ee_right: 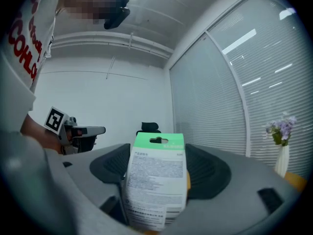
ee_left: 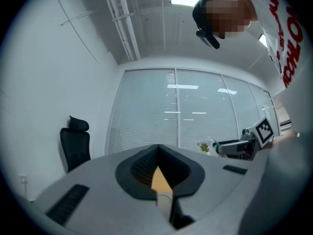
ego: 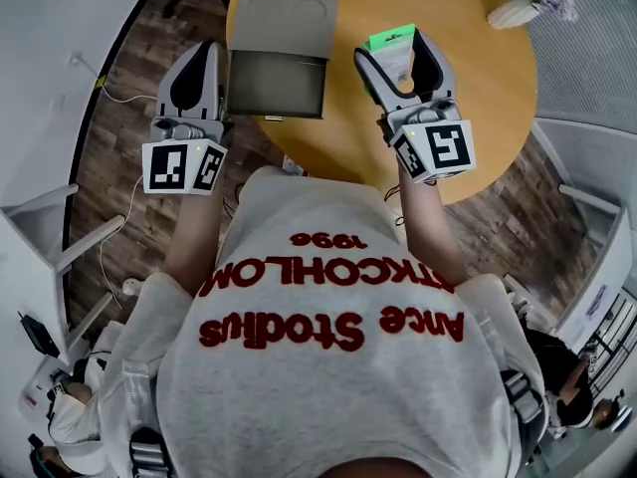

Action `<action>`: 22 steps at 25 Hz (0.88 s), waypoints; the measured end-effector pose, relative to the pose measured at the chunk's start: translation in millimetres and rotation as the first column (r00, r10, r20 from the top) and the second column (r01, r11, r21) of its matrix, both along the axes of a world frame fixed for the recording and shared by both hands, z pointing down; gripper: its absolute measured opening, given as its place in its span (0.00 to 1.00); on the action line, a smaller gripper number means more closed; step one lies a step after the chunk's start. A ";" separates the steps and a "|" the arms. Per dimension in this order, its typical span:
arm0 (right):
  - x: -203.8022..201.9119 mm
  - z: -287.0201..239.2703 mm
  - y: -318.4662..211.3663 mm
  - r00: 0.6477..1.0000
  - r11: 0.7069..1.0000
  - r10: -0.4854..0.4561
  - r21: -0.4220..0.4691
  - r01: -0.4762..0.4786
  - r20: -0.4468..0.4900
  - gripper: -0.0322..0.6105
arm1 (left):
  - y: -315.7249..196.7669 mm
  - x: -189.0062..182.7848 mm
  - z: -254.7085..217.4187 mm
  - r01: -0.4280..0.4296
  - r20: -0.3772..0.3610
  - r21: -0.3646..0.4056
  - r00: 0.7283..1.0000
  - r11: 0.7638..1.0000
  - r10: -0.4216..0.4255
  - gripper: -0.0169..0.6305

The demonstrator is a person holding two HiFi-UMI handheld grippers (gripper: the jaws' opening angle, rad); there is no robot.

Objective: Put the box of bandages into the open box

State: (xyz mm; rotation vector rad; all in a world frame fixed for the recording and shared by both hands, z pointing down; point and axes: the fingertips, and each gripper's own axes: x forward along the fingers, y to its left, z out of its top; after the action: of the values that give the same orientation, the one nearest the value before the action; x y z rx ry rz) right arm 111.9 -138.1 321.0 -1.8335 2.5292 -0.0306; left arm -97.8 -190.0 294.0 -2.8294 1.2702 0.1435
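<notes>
The box of bandages (ego: 390, 42), white with a green hang-tab top, stands upright between the jaws of my right gripper (ego: 397, 50), which is shut on it above the round wooden table (ego: 478, 98). In the right gripper view the bandage box (ee_right: 157, 180) fills the middle, its printed back facing the camera. The open cardboard box (ego: 277, 83) lies at the table's near left edge, its lid flap folded back. Just left of that box, my left gripper (ego: 202, 63) is held with its jaws shut and empty; in the left gripper view the left gripper (ee_left: 158, 151) points up at the room.
A white vase with purple flowers (ego: 528, 6) stands at the table's far right. A black office chair (ee_left: 74, 145) is by the wall of blinds. Wood floor, white furniture legs and cables (ego: 109, 98) lie to the left.
</notes>
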 end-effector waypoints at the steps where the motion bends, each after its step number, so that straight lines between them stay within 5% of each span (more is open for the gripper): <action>1: -9.7 1.4 -7.5 1.000 1.000 -0.026 -0.002 0.026 0.002 0.59 | -2.0 -8.7 0.5 0.023 0.001 -0.002 1.000 1.000 -0.023 0.04; 12: -89.2 20.2 -45.4 0.970 0.969 -0.244 -0.045 0.244 0.007 0.59 | 5.6 -81.6 17.7 0.210 0.013 -0.035 0.978 0.977 -0.210 0.04; 22: -137.2 103.7 -55.5 0.906 0.891 -0.416 -0.233 0.390 -0.073 0.59 | 8.0 -79.7 45.0 0.232 0.025 -0.091 0.973 0.968 -0.231 0.04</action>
State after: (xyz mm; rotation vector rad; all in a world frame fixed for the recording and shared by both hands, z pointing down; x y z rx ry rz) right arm -25.3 -193.6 424.8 -1.3583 3.0582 -0.2106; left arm -177.5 -182.0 339.0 -2.7208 1.6318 0.0569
